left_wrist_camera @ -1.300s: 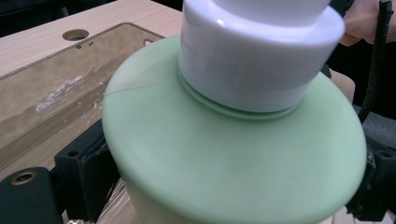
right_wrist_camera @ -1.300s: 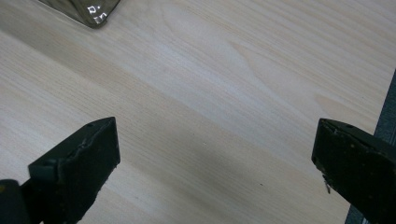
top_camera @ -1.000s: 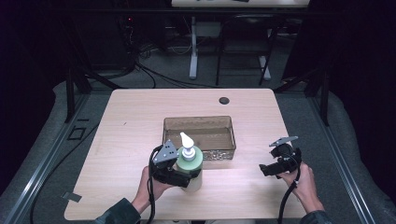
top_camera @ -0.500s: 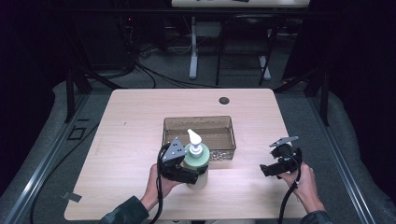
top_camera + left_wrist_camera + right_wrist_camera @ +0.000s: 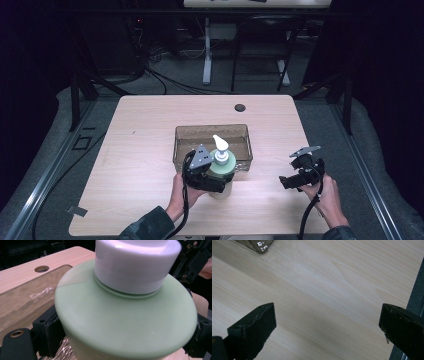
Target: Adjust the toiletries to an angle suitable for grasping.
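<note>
The jaws of the left gripper (image 5: 216, 179) are clamped on the body of a pale green pump bottle (image 5: 221, 172), one black jaw pressing each side of it, as the left gripper view shows from close above the bottle's shoulder. The jaws of the right gripper (image 5: 289, 181) stand wide apart with nothing between them; in the right gripper view only bare wood lies in the gap.

The pump bottle (image 5: 125, 322) is upright, with a white collar and a white pump head (image 5: 219, 143) on top. It stands at the near side of the table (image 5: 140, 150), just in front of the near wall of a clear brownish tray (image 5: 182, 145), and its pump head overlaps that wall in the high view. Whether its base rests on the wood or is lifted slightly cannot be told.

The tray sits near the middle of the table, directly beyond the bottle, so its near wall stands between the bottle and the tray's inside. No object can be made out in the tray; its floor shows only wood tone and glints. A corner of it appears at the top left of the right gripper view.

A round dark hole (image 5: 240, 107) lies in the table top beyond the tray, near the far edge. The right gripper is held well apart from the bottle, over the near right part of the table, close to the right edge.
</note>
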A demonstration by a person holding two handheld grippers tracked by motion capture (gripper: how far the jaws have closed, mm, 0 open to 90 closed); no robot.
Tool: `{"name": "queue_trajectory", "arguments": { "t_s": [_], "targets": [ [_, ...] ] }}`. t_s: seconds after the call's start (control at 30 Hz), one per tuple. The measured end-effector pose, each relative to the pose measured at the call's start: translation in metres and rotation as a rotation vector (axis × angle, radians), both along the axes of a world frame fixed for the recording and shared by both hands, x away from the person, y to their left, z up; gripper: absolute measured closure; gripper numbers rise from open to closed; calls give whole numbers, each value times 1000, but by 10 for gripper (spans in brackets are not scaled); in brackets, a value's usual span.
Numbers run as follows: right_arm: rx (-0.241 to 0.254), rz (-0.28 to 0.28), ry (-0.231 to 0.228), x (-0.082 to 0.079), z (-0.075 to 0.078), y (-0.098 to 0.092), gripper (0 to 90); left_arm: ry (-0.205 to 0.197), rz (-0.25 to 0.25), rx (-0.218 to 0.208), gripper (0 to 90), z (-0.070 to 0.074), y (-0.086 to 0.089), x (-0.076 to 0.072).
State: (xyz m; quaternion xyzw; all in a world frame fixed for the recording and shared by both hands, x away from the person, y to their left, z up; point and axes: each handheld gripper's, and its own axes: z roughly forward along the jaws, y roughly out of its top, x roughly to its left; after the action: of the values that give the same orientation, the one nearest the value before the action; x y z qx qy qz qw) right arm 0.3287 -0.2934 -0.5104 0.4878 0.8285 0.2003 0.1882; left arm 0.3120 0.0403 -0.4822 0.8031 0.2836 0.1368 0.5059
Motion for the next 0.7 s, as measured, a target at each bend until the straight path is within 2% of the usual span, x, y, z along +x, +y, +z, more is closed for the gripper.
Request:
{"name": "queue_trajectory", "arguments": {
  "t_s": [0.7],
  "targets": [
    [-5,-1,0,0,-1,0,4,-14,47,7,113,0,-50,9]
  ]
}}
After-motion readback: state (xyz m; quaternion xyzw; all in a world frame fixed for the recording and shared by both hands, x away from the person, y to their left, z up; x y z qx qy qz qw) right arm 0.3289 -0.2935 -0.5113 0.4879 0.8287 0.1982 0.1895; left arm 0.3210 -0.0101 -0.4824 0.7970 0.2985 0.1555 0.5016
